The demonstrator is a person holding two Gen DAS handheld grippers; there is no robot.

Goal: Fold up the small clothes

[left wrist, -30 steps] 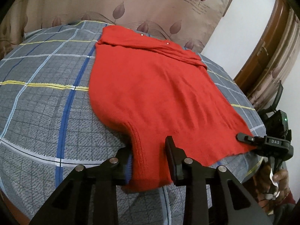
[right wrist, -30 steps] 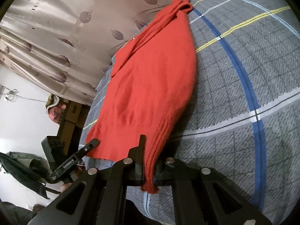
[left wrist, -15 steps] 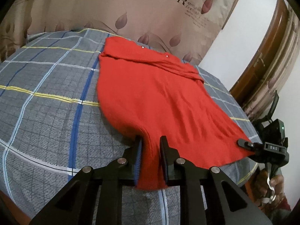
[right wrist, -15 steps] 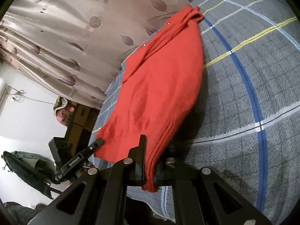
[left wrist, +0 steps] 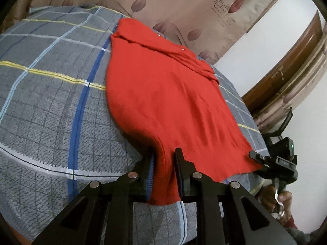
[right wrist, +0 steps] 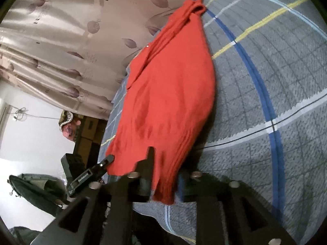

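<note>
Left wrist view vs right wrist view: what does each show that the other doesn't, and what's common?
Left wrist only: a wooden door frame at right, and the right gripper at the sweater's other hem corner, with the hand holding it.

Right wrist only: a person's face beyond the bed, stacked boxes, a dark bag, and the left gripper from outside.

Both: the red sweater spread on the plaid bedsheet, the leaf-print curtain behind, and each camera's own fingers closed on a hem corner.
</note>
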